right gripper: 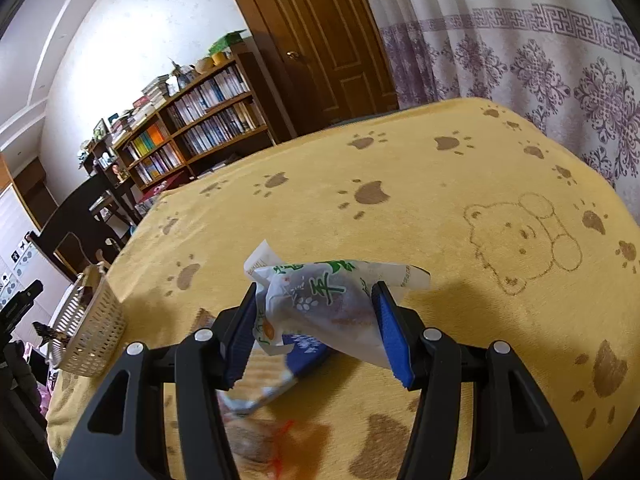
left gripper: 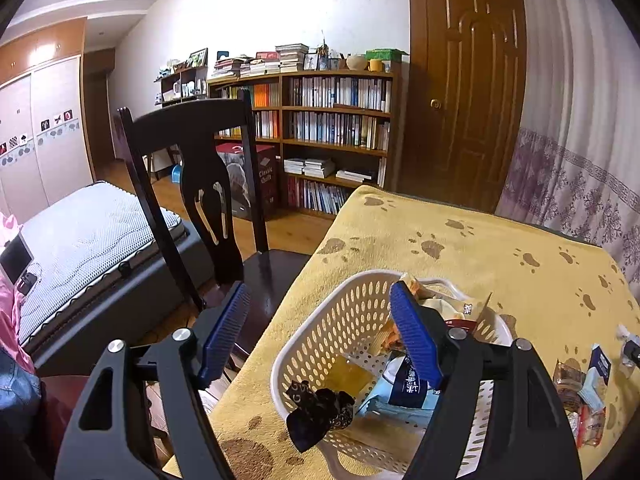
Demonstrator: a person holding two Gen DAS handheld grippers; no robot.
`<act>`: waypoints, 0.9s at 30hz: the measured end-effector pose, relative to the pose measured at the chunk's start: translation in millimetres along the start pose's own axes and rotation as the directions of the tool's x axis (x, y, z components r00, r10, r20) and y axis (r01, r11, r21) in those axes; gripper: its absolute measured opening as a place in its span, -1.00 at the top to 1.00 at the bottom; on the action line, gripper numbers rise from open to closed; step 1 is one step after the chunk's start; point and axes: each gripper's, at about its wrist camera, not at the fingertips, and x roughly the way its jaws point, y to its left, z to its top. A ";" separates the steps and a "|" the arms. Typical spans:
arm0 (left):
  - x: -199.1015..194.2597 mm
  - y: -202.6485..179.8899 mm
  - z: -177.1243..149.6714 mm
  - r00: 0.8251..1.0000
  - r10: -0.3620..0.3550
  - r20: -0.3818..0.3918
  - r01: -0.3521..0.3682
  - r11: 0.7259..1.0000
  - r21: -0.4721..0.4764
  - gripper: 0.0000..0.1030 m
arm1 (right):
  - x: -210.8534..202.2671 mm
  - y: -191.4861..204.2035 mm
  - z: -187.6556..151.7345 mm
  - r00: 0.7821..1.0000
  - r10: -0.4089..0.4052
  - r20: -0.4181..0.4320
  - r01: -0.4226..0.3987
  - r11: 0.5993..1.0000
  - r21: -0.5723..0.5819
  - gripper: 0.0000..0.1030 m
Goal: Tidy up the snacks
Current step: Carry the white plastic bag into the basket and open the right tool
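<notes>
My two fisheye views are bright, with ceiling glare, bent dark edges, soft shadows and blurred packets nearest me.

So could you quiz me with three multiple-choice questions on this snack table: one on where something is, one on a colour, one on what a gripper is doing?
1. Where is the black crinkled wrapper?
A. draped over the near rim of the white basket
B. on the chair seat
C. on the bookshelf

2. What colour is the paw-print cloth covering the table?
A. green
B. yellow
C. grey

3. What is the right gripper doing?
A. hanging open over bare cloth
B. gripping the basket's rim
C. closed on a white snack packet with green print

Answers: 1 A, the wrapper hangs across the rim; 2 B, the cloth is yellow with brown paws; 3 C, the packet sits pinched between both blue pads.
</notes>
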 end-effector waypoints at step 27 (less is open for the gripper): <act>-43.5 27.1 18.0 0.993 0.037 0.115 -0.029 0.997 -0.072 -0.50 | -19.9 239.9 -17.4 0.910 0.387 -0.149 -0.414 0.856 -0.310 -0.08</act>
